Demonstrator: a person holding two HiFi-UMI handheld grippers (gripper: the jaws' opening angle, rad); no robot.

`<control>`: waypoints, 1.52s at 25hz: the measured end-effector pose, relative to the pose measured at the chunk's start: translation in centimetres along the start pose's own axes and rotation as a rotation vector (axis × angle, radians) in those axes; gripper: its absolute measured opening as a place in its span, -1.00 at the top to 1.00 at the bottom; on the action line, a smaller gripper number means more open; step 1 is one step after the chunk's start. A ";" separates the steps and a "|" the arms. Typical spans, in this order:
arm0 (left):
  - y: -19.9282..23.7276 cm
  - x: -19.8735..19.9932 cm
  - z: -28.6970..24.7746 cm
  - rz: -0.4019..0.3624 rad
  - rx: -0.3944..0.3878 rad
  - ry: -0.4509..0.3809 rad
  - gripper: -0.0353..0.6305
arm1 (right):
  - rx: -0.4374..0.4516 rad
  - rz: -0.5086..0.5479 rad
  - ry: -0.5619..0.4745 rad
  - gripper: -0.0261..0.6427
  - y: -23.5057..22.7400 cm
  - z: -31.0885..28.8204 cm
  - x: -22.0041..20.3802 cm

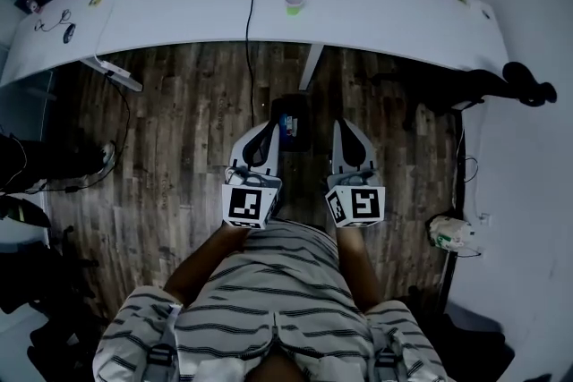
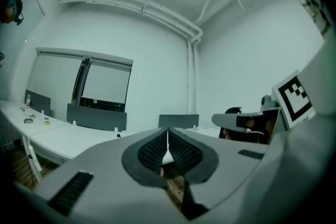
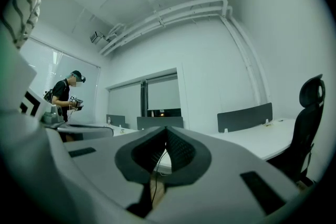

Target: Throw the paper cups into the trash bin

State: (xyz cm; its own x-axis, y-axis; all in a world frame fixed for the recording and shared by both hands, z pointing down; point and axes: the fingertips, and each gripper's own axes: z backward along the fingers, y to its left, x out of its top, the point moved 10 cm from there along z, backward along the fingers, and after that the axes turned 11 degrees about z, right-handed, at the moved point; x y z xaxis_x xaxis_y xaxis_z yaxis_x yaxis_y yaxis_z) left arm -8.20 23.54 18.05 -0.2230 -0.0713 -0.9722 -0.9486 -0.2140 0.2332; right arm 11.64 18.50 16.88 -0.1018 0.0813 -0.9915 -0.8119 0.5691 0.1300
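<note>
A single paper cup (image 1: 294,3) with a green band stands on the long white table (image 1: 179,4), far ahead of me. Both grippers are held level over the wooden floor, close to my body and well short of the table. The left gripper (image 1: 263,133) is shut with nothing in it; its ribbed pads (image 2: 155,151) meet at the tip. My right gripper (image 1: 345,130) is likewise shut and empty, pads (image 3: 181,150) together. A dark, bin-like box (image 1: 292,123) sits on the floor between the two gripper tips; what it is I cannot tell.
A black cable (image 1: 251,13) runs across the table and hangs to the floor. A table leg (image 1: 310,67) stands ahead. A black office chair (image 1: 524,83) is at the right, a white bag (image 1: 451,233) on the floor by the wall. Another person (image 3: 65,97) stands at the left in the right gripper view.
</note>
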 end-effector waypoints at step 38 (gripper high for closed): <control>8.5 -7.9 -27.1 0.048 0.189 0.105 0.81 | 0.119 -0.020 0.113 0.89 -11.1 -17.9 -7.8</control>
State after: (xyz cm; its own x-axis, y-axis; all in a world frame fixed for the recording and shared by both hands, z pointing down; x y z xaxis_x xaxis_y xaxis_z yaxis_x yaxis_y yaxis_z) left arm -8.39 -4.07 28.22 -0.2534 -0.1805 -0.9504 -0.9649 -0.0225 0.2615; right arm 11.17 -3.16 23.07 -0.1556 -0.0200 -0.9876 -0.7415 0.6630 0.1034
